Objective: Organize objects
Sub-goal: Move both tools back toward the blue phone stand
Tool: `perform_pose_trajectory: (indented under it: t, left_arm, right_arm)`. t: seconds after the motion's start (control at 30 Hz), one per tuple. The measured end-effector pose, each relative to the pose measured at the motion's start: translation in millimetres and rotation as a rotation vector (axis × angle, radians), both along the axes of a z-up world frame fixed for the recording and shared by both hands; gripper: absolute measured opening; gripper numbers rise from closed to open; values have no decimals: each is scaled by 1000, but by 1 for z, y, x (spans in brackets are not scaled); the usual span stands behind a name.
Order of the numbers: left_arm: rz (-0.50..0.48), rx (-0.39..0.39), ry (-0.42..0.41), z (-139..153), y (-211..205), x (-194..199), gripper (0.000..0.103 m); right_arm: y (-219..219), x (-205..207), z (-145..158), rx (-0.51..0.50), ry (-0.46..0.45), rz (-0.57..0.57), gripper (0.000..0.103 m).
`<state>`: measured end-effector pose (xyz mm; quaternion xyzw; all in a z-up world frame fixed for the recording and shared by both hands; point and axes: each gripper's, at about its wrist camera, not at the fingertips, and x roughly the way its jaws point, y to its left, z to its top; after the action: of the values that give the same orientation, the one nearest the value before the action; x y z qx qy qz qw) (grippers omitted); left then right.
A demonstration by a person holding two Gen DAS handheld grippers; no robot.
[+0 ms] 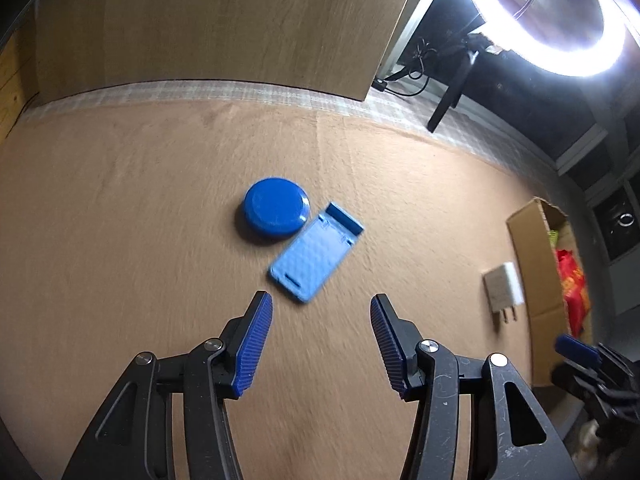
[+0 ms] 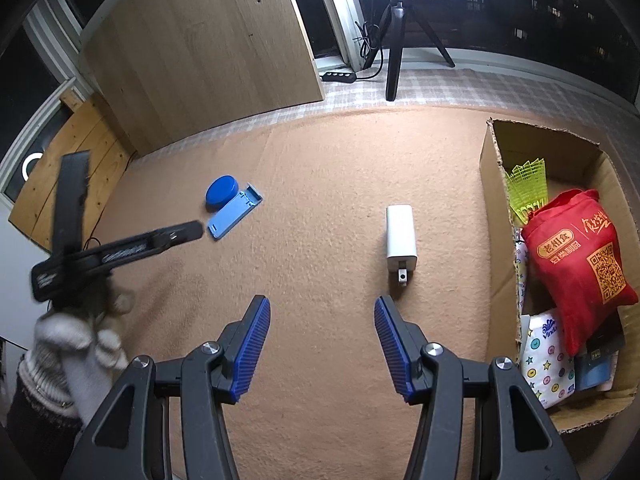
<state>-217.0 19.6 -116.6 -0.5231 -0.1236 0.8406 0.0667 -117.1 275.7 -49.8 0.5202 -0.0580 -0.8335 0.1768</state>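
Observation:
A dark blue round lid (image 1: 276, 213) and a light blue flat phone stand (image 1: 316, 256) lie touching on the tan carpet; both also show in the right wrist view, lid (image 2: 221, 193) and stand (image 2: 235, 216). My left gripper (image 1: 321, 306) is open and empty, just short of the stand. A white charger plug (image 2: 400, 236) lies ahead of my right gripper (image 2: 322, 308), which is open and empty. The charger also shows in the left wrist view (image 1: 503, 287). The left gripper appears from the side in the right wrist view (image 2: 176, 235).
A cardboard box (image 2: 494, 184) at the right holds a red bag (image 2: 580, 264), yellow shuttlecocks (image 2: 526, 188) and tissue packs. A wooden panel (image 2: 208, 48) stands at the back. A tripod (image 2: 394, 40) with a ring light (image 1: 552, 12) stands behind the carpet.

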Motion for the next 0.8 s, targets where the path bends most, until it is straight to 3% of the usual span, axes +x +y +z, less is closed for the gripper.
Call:
perform_pose_trajectory:
  t: [0.47,0.63,0.8]
  left_arm:
    - [-89,-39,-25,-27,12,-34,53]
    - [-129,-56,-12,-27,27,-33,37]
    - [-114,-103,2,-23,27,-35,37]
  right_arm:
    - [12,0,-1,-10,-15,-25,50]
    - [11,-3,-3,-15,-25,-30,50]
    - [10,-3,-2,-20,-23,-25,50]
